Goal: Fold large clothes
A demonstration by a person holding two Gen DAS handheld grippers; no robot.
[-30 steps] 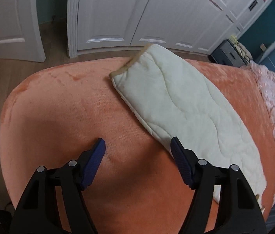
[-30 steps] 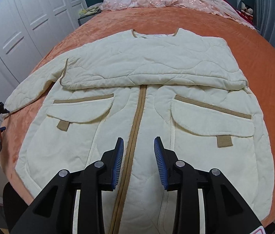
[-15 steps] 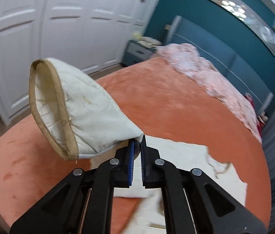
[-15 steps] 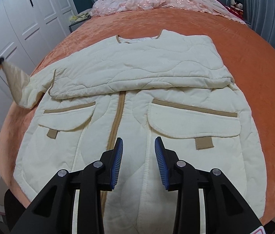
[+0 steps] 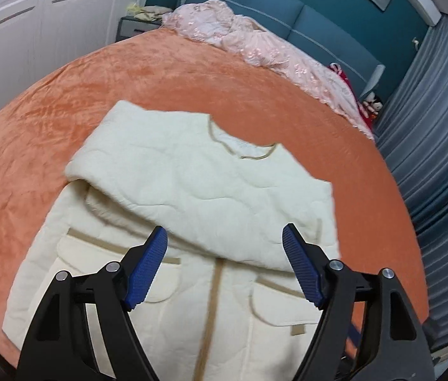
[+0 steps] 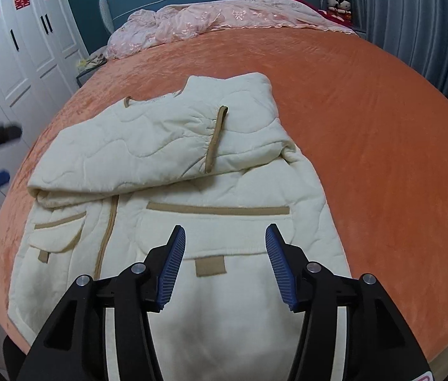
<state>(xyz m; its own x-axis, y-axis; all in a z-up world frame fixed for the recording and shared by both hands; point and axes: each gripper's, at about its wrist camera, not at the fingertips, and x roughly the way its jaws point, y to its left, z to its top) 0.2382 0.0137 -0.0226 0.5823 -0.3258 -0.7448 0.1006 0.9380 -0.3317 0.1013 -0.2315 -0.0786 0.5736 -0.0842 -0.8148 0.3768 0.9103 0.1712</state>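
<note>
Now the left sleeve point(image 6: 147, 146), pinched a moment ago, lies across the quilted cream jacket point(image 5: 192, 197) on the orange bedspread point(image 5: 166, 76); both sleeves look folded. Left gripper point(image 5: 224, 266) and right gripper point(image 6: 222, 268) gape, empty. Only the right view shows the cuff point(image 6: 216, 139) at twelve o'clock.

Soft even light, perhaps slight blur
</note>
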